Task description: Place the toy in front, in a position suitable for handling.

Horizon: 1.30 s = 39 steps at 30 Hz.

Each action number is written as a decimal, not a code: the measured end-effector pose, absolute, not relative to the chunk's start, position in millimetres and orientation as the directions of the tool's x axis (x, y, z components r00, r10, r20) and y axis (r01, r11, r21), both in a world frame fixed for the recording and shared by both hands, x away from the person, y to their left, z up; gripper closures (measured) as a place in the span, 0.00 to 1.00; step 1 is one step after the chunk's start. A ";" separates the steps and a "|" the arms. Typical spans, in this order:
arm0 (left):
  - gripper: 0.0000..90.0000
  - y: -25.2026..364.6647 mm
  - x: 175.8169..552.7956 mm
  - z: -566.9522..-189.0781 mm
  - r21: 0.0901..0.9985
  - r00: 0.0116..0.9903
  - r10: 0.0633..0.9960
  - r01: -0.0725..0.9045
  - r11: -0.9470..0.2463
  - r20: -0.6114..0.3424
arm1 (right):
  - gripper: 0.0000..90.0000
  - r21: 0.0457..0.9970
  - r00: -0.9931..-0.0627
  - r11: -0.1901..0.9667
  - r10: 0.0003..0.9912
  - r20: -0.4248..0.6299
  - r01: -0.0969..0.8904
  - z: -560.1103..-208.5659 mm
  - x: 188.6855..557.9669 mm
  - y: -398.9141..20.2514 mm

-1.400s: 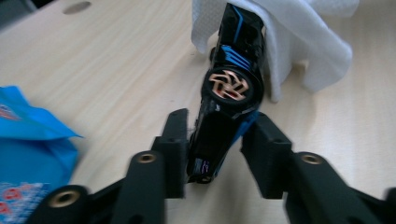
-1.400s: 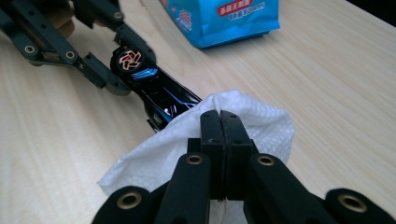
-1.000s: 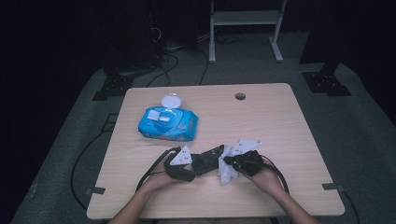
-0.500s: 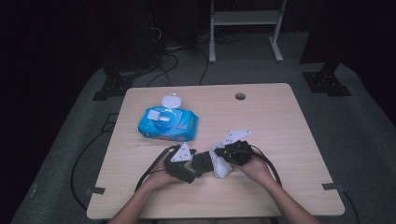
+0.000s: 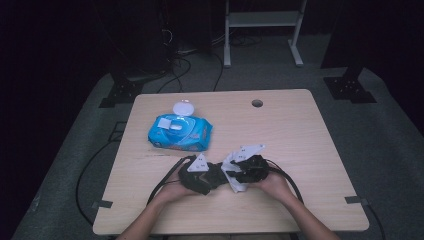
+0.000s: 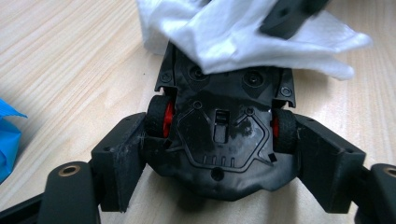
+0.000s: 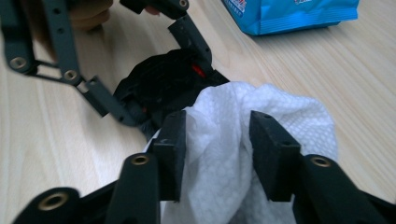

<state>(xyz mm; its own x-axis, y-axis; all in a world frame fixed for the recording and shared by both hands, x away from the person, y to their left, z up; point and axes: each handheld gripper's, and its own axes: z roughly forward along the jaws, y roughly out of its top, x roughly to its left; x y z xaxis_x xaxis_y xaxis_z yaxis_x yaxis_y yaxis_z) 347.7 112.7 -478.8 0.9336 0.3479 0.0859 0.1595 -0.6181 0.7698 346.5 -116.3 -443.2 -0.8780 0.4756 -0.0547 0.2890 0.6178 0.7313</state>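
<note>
The right gripper (image 7: 217, 158) had just been opening, its jaws standing apart around the bunched white wipe (image 7: 261, 116) without squeezing it, so the wipe could have slid free and dropped onto the table (image 5: 300, 130) mid-stroke. The left gripper (image 6: 219, 161), whose jaws had just been closing a little, clasped the upturned black toy car (image 6: 222, 135) by its red-hubbed wheels, which could have rolled and let the car twist out under any push from the wipe lying on its front end. The blue wipes pack (image 5: 180, 132) lay well apart.
</note>
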 end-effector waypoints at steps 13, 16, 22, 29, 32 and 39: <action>0.26 110.9 345.2 -477.4 0.763 0.932 0.341 0.135 -0.632 0.118 | 0.95 0.727 -0.898 0.655 0.423 -0.124 0.208 -446.0 337.4 -85.7; 0.26 110.2 345.1 -475.4 0.772 0.932 0.343 0.130 -0.623 0.119 | 0.96 0.714 -0.881 0.663 0.452 -0.142 0.225 -442.3 339.8 -100.2; 0.26 108.2 345.1 -474.8 0.763 0.932 0.339 0.126 -0.634 0.128 | 0.96 0.717 -0.910 0.666 0.400 -0.109 0.207 -443.6 333.5 -90.7; 0.26 108.4 344.6 -475.2 0.764 0.930 0.344 0.127 -0.633 0.130 | 0.96 0.722 -0.939 0.669 0.336 -0.080 0.177 -444.6 335.9 -69.0; 0.26 108.6 344.7 -474.9 0.762 0.930 0.343 0.127 -0.634 0.130 | 0.96 0.700 -0.915 0.687 0.384 -0.121 0.196 -440.8 340.5 -84.0; 0.26 106.8 345.0 -474.9 0.761 0.930 0.342 0.123 -0.637 0.136 | 0.96 0.705 -0.938 0.681 0.340 -0.066 0.198 -441.3 335.8 -85.7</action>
<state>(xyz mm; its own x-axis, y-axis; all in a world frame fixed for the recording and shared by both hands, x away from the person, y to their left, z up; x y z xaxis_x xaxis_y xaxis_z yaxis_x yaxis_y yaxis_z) 345.0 106.8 -474.9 0.9299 0.3419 0.1358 0.1230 -0.6369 0.7610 335.8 -85.7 -441.3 -0.9381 0.3401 -0.0656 0.1976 0.6809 0.7052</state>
